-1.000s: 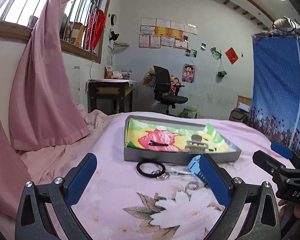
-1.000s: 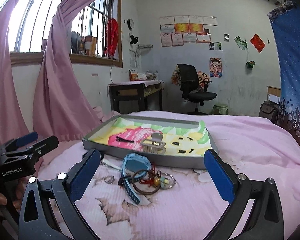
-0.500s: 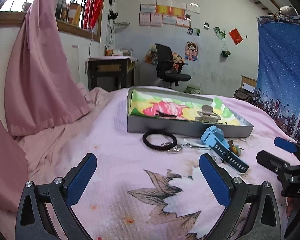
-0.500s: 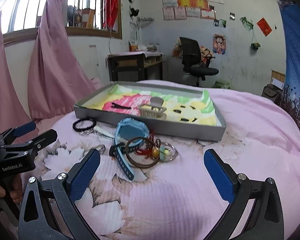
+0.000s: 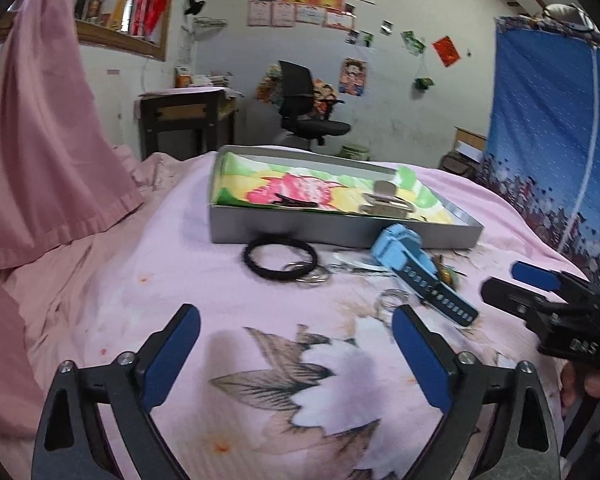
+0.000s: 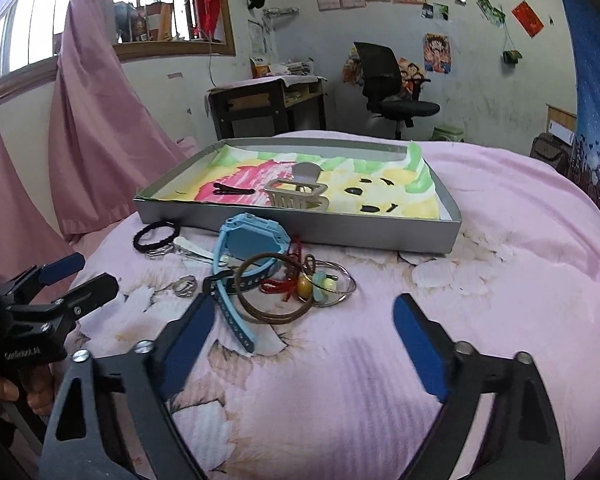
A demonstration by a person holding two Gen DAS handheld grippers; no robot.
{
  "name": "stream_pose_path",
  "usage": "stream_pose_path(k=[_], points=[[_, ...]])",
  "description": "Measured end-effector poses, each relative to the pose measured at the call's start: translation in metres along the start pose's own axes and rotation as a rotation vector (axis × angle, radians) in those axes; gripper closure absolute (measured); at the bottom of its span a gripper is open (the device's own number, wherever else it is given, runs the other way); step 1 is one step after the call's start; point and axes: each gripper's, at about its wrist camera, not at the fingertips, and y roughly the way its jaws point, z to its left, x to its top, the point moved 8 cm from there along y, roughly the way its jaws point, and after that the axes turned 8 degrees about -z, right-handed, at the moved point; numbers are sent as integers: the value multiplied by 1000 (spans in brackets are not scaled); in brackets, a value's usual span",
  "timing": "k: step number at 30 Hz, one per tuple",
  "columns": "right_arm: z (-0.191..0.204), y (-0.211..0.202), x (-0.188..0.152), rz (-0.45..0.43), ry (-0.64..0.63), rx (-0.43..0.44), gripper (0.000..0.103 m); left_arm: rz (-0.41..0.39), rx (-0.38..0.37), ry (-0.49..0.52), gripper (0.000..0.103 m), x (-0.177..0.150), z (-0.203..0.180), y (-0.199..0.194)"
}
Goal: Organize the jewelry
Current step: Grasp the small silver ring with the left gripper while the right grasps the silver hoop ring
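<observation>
The task looks barely begun. The gray tray (image 6: pixel 304 230) on the pink bedspread (image 6: pixel 500 248) already holds a beige claw clip (image 6: pixel 298 196) and a black hair clip (image 6: pixel 233 190); several small dark bits lie on its bright liner too, too small to identify.

Most pieces are still outside, just in front of the tray's near wall: a black hair tie (image 6: pixel 156 234), a blue watch (image 6: pixel 252 244), a brown bangle (image 6: pixel 274 294), a red cord (image 6: pixel 286 284), a wire bracelet with beads (image 6: pixel 324 284) and a small silver ring (image 6: pixel 185 286).

The right gripper (image 6: pixel 304 328) hangs just short of this heap, with the bangle and watch strap nearest its left finger. Its jaws, still wide, have just been closing, with nothing between them. The left gripper (image 5: pixel 296 344) has likewise been closing on nothing; the hair tie (image 5: pixel 280 258) and ring (image 5: pixel 392 300) lie just ahead of it.
</observation>
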Motion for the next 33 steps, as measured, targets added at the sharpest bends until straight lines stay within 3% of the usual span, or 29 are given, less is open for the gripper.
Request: stream_pose_path(k=[14,21,27,29,33], points=[[-3,29,-10,107,12,44,64,87,-201,40,41,-5,-43,25],[-5,35,-6,107,20,42,66,122,-228,62,51,-7,-57,36],[-6,43,-2,107,-7,31,67,142,-234,64,71,-10,-61,42],[-5,47,-2,116,-24,37,71,145,-236,51,78,-11,-60,43],[-2,53,-3,135,-42,43,74,148,-241,25,83,-11,-56,45]])
